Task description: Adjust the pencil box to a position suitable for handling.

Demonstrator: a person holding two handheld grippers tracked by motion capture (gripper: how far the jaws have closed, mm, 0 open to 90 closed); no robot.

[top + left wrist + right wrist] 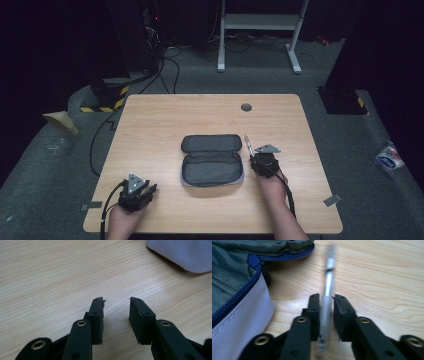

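A slim silvery pen (327, 293) is clamped between the narrowed jaws of the right gripper (326, 300), its long axis running straight along the jaws and pointing away from the hand, with the blurred tip projecting well beyond them. In the high view the right gripper (264, 161) is held just beside the right end of an open zipped pencil case (212, 160), and the pen (247, 143) is seen angled toward the far edge of the wooden table (150, 125). The case's blue-zipped opening (239, 298) lies to the left of the pen, so a short leftward carry is judged likely. The left gripper (116, 305) is held empty, jaws apart, over bare wood, farther from the case.
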